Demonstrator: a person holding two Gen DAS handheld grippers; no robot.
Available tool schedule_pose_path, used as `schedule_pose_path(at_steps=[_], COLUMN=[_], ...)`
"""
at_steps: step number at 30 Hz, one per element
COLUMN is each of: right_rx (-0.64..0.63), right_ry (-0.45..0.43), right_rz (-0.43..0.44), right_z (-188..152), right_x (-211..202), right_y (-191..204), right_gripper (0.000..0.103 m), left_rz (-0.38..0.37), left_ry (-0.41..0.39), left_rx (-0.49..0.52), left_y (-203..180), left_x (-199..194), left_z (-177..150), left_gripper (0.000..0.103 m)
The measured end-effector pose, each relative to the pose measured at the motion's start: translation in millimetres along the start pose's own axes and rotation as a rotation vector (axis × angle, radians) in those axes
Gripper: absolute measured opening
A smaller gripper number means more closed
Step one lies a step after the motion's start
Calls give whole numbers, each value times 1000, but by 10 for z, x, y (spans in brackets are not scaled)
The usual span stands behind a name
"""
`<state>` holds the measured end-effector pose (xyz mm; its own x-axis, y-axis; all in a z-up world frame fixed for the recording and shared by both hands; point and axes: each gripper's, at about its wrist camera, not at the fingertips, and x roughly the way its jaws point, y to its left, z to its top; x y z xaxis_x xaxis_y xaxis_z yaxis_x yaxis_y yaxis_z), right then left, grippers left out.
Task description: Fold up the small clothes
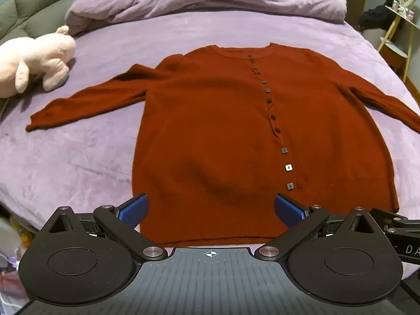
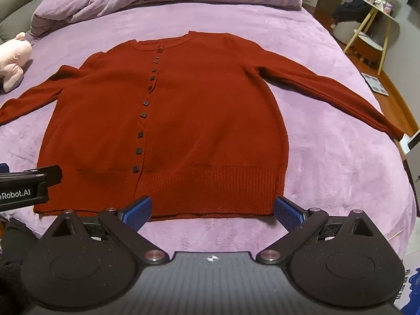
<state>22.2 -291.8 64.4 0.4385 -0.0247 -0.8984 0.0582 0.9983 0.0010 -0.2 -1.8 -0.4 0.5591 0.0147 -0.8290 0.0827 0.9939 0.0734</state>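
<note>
A rust-red buttoned cardigan (image 1: 223, 120) (image 2: 183, 110) lies flat and face up on the purple bed, both sleeves spread out to the sides, collar at the far end. My left gripper (image 1: 211, 206) hovers over the cardigan's near hem, left of the button row, its blue pads wide apart with nothing between them. My right gripper (image 2: 212, 208) hangs just above the ribbed hem on the right half, open as well and holding nothing. Part of the left gripper's body (image 2: 26, 183) shows at the left edge of the right wrist view.
A pink plush toy (image 1: 34, 60) lies on the bed left of the left sleeve. A bunched purple duvet (image 1: 204, 0) runs along the far end. A stool with yellow legs (image 2: 367, 31) and a scale (image 2: 375, 84) stand on the floor to the right.
</note>
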Motion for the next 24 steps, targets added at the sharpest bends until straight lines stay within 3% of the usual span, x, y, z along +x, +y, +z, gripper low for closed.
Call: schedule_pose_path(at_steps=[24], right_rx=[-6], right_ry=[21], right_rz=[1], right_z=[-48], right_x=[49], right_y=[-2], right_gripper=[99], left_rz=[-2], left_ry=[28], left_rx=[1], left_y=[-16], left_x=[26], left_z=[-68], left_gripper=[103])
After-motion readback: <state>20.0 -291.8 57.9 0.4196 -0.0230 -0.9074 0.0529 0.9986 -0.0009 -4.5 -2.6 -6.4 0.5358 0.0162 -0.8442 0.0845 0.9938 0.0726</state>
